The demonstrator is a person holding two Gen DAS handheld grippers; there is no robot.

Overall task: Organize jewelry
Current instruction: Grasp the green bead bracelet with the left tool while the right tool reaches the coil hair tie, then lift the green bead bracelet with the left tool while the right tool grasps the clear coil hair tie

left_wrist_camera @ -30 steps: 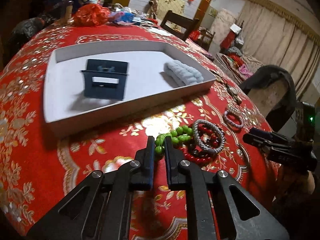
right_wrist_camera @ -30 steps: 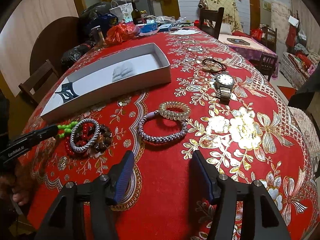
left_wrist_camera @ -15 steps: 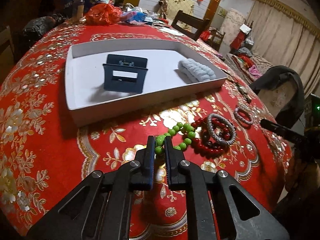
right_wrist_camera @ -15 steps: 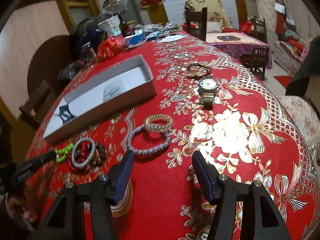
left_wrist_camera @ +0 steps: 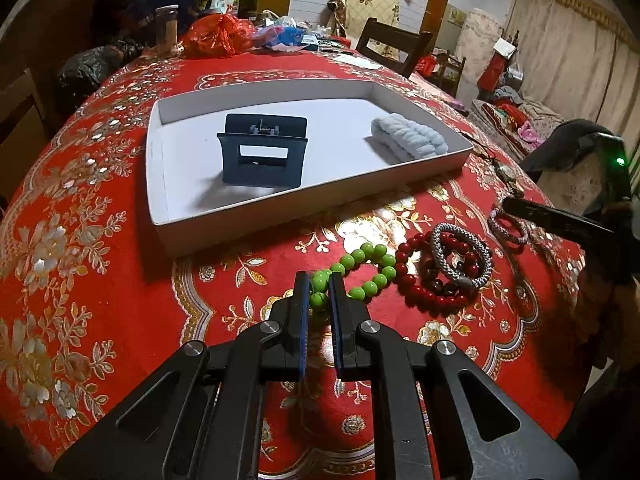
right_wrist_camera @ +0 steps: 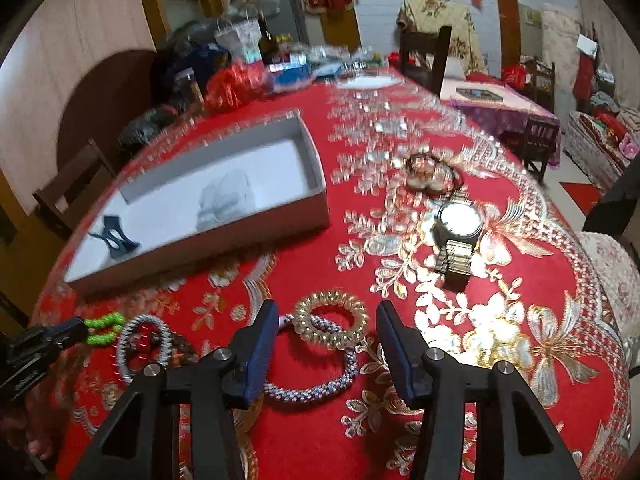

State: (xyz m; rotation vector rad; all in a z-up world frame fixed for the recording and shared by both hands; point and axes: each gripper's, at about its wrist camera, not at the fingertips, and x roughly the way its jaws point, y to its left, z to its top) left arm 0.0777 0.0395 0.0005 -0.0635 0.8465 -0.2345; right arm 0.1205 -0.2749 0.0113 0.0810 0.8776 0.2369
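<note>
Green beads (left_wrist_camera: 362, 270) pinched in my left tool (left_wrist_camera: 319, 294), on the tabletop (left_wrist_camera: 100, 280) near the tray (left_wrist_camera: 192, 236).
Next I'd lift them into the tray; my right tool (right_wrist_camera: 326, 330) is closing around the gold coil (right_wrist_camera: 331, 322), pads not yet touching.

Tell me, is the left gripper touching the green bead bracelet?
Touching. The left wrist view shows the left gripper with its jaws closed on beads of the green bead bracelet, no gap either side.
</note>
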